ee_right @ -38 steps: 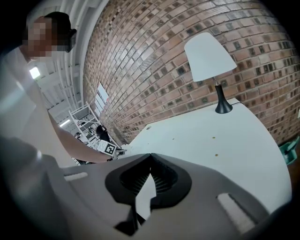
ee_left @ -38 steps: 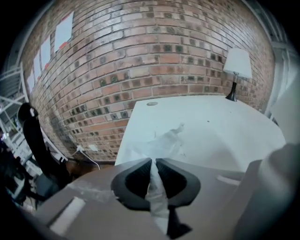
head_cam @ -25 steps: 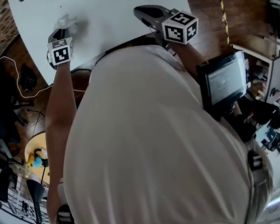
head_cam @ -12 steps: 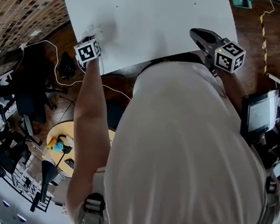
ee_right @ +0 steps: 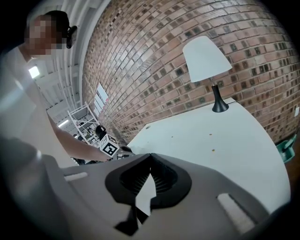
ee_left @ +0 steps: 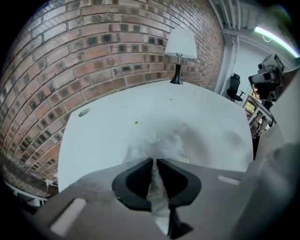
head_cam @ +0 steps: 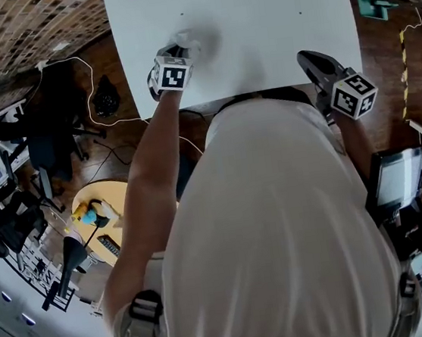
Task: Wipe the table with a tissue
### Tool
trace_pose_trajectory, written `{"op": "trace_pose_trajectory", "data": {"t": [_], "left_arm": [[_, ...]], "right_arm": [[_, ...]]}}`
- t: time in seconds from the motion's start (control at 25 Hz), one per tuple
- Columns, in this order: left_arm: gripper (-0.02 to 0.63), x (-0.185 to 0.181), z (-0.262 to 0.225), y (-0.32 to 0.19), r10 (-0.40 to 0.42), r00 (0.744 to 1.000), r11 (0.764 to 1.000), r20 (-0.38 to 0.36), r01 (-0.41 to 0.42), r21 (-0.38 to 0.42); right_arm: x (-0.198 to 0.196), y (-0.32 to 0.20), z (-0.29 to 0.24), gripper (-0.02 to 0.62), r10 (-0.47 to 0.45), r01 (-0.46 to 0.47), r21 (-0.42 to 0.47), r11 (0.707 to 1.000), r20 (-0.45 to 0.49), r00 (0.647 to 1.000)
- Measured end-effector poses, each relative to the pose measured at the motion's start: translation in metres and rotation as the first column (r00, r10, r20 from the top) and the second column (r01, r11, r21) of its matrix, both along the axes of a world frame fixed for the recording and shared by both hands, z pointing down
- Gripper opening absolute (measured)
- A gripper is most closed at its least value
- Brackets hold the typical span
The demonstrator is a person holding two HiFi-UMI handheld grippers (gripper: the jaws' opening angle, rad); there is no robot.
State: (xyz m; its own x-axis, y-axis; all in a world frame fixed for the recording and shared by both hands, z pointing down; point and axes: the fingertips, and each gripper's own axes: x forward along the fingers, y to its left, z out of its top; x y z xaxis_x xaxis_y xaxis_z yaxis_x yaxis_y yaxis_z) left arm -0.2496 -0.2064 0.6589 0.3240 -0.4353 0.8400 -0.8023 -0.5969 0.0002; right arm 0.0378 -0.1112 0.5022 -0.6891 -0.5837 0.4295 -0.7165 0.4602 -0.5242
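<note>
A crumpled white tissue [head_cam: 189,38] lies pressed on the white table [head_cam: 252,6] near its front left part. My left gripper [head_cam: 180,52] is shut on the tissue [ee_left: 161,143] and its jaws are closing; the paper runs up between the black pads [ee_left: 136,180]. The left gripper [ee_left: 153,161] points steeply down at the tabletop. My right gripper [head_cam: 306,58] hovers over the table's front right edge, shut with nothing in it. In the right gripper view its tips [ee_right: 151,157] meet, and the left gripper's marker cube [ee_right: 109,149] shows beyond them.
A white-shaded lamp [ee_left: 179,47] on a black stand is at the table's far edge by the brick wall. Small specks [ee_left: 136,123] dot the tabletop. Cables and chairs [head_cam: 54,137] crowd the floor at left; a monitor [head_cam: 395,175] stands at right.
The left gripper swept the tissue out to the table's left edge and has come back toward the middle. The right gripper stayed near the front right edge.
</note>
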Motion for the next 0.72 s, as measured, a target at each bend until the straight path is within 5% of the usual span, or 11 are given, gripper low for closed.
{"op": "trace_pose_trajectory", "data": {"t": [0.08,0.16,0.32,0.44,0.52,0.72], "left_arm": [[0.031,-0.004,-0.008,-0.007,-0.056,0.998,0.998,-0.036,0.056,0.019],[0.032,-0.033,-0.014,-0.020,-0.200,0.978,0.978,-0.066,0.203,0.037],[0.032,-0.101,-0.024,-0.048,-0.480,0.872,0.872,-0.099,0.486,0.058],[0.034,-0.124,-0.022,-0.064,-0.573,0.813,0.813,-0.102,0.580,0.054],[0.035,-0.121,-0.018,-0.075,-0.561,0.825,0.823,-0.069,0.565,0.062],[0.032,-0.078,-0.016,-0.100,-0.439,0.898,0.893,0.016,0.434,0.116]], "right_arm": [[0.003,-0.005,-0.001,0.008,-0.001,0.001,0.004,1.000,0.000,1.000],[0.006,-0.011,-0.003,0.008,-0.002,0.002,0.015,1.000,-0.003,1.000],[0.012,-0.015,-0.002,0.008,-0.005,0.005,0.018,1.000,-0.008,1.000],[0.022,-0.015,-0.001,0.008,0.003,-0.002,0.007,1.000,-0.012,1.000],[0.030,-0.018,-0.002,0.008,0.013,-0.013,0.002,1.000,-0.015,1.000],[0.052,-0.020,0.002,0.008,0.035,-0.035,-0.018,0.999,-0.020,0.999]]}}
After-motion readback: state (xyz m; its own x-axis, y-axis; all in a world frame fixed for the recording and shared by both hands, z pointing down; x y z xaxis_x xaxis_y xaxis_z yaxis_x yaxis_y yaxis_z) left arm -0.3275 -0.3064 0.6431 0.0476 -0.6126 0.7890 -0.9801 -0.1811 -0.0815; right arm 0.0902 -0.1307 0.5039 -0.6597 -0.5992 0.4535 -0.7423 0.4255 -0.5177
